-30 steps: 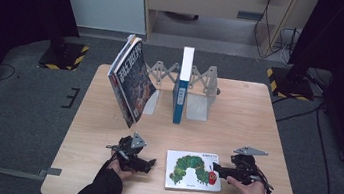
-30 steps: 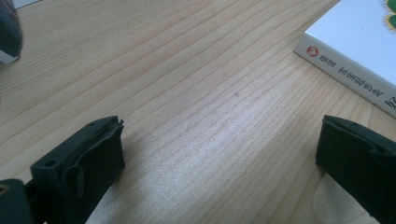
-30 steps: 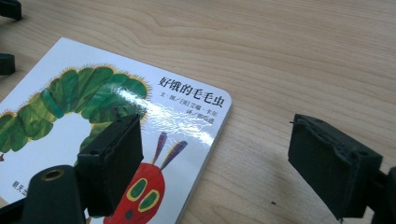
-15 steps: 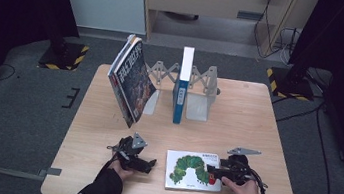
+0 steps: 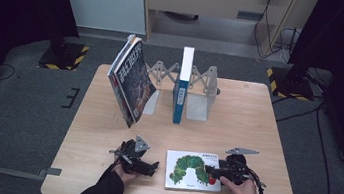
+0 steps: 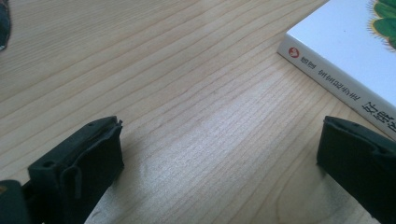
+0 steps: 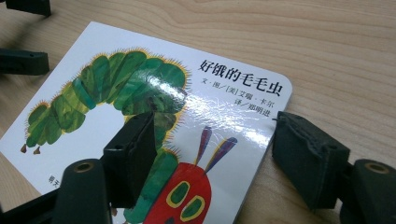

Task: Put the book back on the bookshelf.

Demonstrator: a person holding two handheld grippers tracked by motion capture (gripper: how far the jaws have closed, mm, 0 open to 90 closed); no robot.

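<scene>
- A white, glossy board book with a green caterpillar on its cover (image 5: 194, 171) lay flat near the front edge of the pale wooden table (image 5: 258, 118), between the two hand-held tongs.
- The right gripper (image 7: 212, 149) straddled the book's rounded right corner, one jaw over the cover, one off the edge; its jaws had just been closing, not yet pinching.
- The left gripper (image 6: 219, 154) stood wide apart beside the spine, holding nothing.
- The book looked stiff, light and slick; a grip across a thick edge or the spine seemed safest.
- Behind, a slim blue book (image 5: 182, 85) stood upright in a grey metal rack (image 5: 201, 88).
</scene>
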